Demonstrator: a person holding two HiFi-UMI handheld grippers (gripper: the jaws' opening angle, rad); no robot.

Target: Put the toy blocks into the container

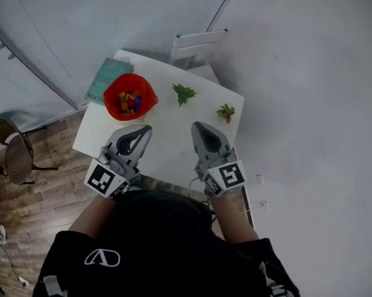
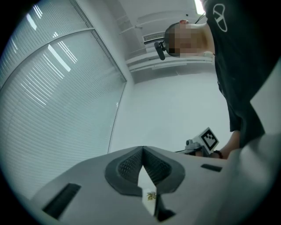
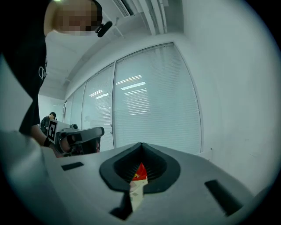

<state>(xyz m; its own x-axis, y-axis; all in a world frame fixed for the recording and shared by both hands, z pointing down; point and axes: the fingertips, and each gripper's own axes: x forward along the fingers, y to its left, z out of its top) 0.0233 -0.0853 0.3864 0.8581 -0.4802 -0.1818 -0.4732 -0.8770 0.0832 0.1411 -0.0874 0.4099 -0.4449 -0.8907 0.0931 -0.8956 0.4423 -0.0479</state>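
Judging by how things lie, the job looks all but done: the toy blocks point(image 1: 129, 103) sit heaped inside the red container point(image 1: 112, 103) at the far left of the white table point(image 1: 165, 132), and no loose block shows anywhere on the tabletop. The container rests partly on a teal mat point(image 1: 105, 77). Two small plant sprigs, a green one point(image 1: 183, 93) and a browner one point(image 1: 225, 112), lie to its right, well apart from it.

The left gripper point(image 1: 143, 129) hovers over the near edge of the table, just short of the container, with its jaws brought together and nothing between them. The right gripper point(image 1: 196, 126) hangs over the near edge in the middle, jaws likewise fully together and empty; through the slit below its tips a sliver of the red container and the tabletop shows.

What the step calls for, in my view, is a check, not a grab: scan the table edges and the space behind the container for a stray block. If none turns up, lift both grippers clear without brushing the container's rim or the sprigs.
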